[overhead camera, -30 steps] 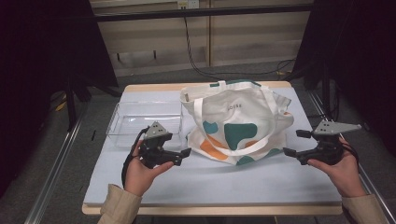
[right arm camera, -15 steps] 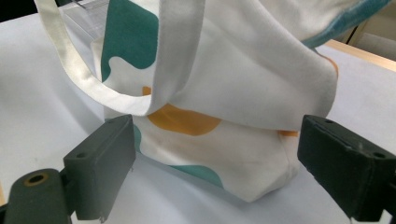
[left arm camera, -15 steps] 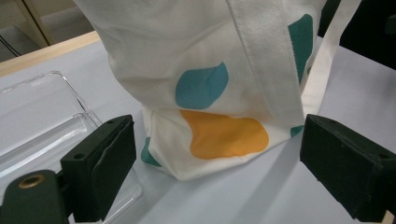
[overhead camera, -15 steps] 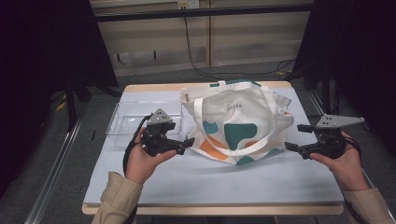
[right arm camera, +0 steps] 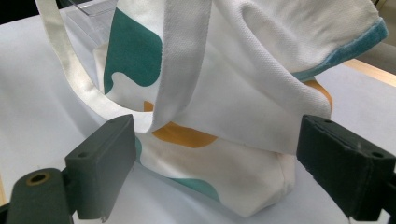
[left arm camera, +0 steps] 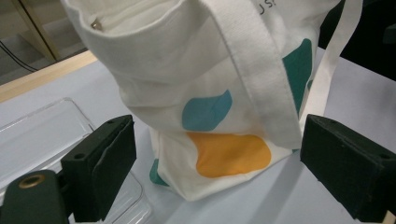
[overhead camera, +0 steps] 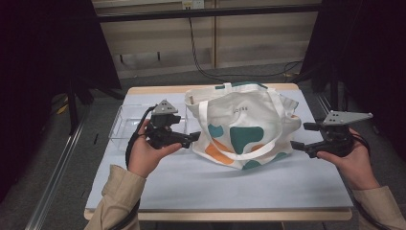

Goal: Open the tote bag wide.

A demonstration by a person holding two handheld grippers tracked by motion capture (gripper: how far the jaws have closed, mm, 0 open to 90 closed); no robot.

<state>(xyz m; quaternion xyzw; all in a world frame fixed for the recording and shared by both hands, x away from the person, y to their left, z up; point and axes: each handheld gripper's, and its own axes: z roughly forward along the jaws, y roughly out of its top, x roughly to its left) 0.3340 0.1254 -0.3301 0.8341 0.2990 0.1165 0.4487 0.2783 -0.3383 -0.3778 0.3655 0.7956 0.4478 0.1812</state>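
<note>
While both hand-held tools hang just above the pale grey tabletop (overhead camera: 215, 182), the left black two-jaw gripper (overhead camera: 191, 138) has its jaws spread wide, nothing between them, aimed at the left side of the cream canvas tote bag with teal and orange blobs (overhead camera: 244, 127). Seen from the left gripper view, that bag (left arm camera: 219, 93) sits close ahead of the jaws, apart from them. The right black two-jaw gripper (overhead camera: 300, 136), topped by a grey three-cornered plate, is likewise spread and empty, pointing at the bag's right side; in the right gripper view the bag (right arm camera: 243, 107) lies just beyond the jaws.

Small dark lettering is printed on the bag's front, too small to read surely. It lies slumped at the table's middle toward the far edge, mouth toward that edge, bottom toward the person, one long strap looped across its front.

Beside it, near the far left corner, rests a clear plastic rectangular tray (overhead camera: 125, 125); I cannot make out anything inside.
</note>
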